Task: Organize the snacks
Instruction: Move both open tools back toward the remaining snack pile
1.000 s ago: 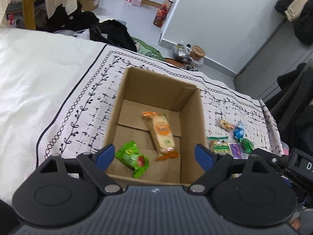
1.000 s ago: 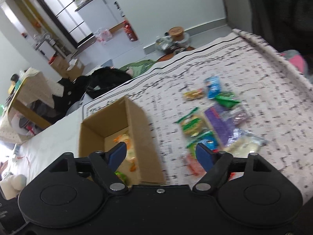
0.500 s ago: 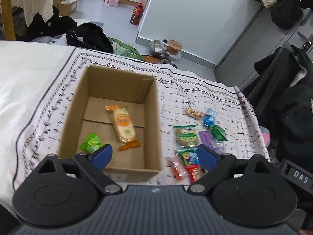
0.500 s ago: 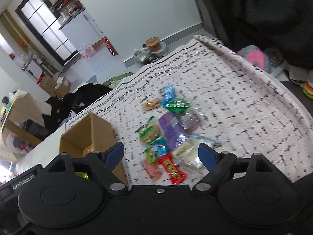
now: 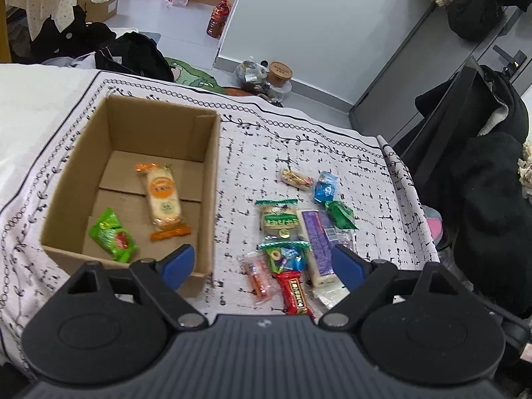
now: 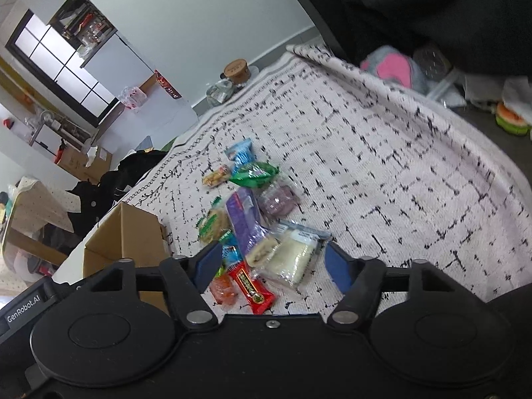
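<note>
A brown cardboard box (image 5: pixel 212 179) sits on a white cloth with black marks (image 5: pixel 365 173). Two snacks lie inside the box: a long orange pack (image 5: pixel 163 199) in the middle and a small green pack (image 5: pixel 113 236) near the front wall. The other snacks lie in a pile on the cloth just to the right of the box. In the pile are a red bar (image 5: pixel 296 294), a purple pack (image 5: pixel 317 236), a blue pack (image 5: pixel 325 190) and a green and white pack (image 5: pixel 278 221). The left gripper (image 5: pixel 261 264) hangs over the front of the pile, right beside the box corner. Its two blue fingers are spread wide and hold nothing. The right gripper (image 6: pixel 274 267) hangs over the near end of the same pile, above the red bar (image 6: pixel 254 287) and a clear white pack (image 6: pixel 292 256). Its fingers are spread wide too, and they hold nothing.
</note>
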Motion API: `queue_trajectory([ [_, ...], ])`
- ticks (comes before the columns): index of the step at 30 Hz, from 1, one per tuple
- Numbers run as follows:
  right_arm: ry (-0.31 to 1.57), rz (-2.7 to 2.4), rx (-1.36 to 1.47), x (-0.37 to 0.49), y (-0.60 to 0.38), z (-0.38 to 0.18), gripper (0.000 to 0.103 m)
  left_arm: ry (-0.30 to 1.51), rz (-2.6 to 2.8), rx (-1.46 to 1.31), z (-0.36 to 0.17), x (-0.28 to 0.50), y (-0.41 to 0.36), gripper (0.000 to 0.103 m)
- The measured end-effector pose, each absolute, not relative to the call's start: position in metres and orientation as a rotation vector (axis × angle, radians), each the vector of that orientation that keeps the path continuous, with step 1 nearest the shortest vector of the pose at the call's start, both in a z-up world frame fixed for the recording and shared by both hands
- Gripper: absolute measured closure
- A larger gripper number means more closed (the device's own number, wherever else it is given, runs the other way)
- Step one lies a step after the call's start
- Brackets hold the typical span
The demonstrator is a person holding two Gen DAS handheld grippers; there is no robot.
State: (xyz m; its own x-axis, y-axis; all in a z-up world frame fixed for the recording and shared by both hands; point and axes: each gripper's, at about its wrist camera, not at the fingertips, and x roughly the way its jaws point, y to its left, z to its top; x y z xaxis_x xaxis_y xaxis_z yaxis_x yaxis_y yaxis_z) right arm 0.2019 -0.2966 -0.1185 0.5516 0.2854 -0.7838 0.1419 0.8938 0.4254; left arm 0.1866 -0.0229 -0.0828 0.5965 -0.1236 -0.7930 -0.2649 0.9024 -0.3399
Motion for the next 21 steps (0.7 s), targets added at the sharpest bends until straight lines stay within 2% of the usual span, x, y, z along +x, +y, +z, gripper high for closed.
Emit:
queue_trajectory([
  [4, 1.029, 0.089, 0.522, 0.204, -0.307, -0.138, 0.058, 0.971, 0.082, -0.429, -0.095, 0.192, -0.036, 0.042],
  [8, 1.042, 0.113, 0.571, 0.211, -0.313, -0.149, 0.059, 1.011, 0.084, -0.407, -0.111, 0.199, -0.048, 0.055],
  [11, 1.062, 0.116, 0.59, 0.216, -0.316, -0.158, 0.06, 1.038, 0.088, -0.396, -0.123, 0.205, -0.057, 0.061],
  [21, 1.134, 0.127, 0.669, 0.234, -0.322, -0.193, 0.062, 1.112, 0.113, -0.348, -0.16, 0.227, -0.078, 0.063],
])
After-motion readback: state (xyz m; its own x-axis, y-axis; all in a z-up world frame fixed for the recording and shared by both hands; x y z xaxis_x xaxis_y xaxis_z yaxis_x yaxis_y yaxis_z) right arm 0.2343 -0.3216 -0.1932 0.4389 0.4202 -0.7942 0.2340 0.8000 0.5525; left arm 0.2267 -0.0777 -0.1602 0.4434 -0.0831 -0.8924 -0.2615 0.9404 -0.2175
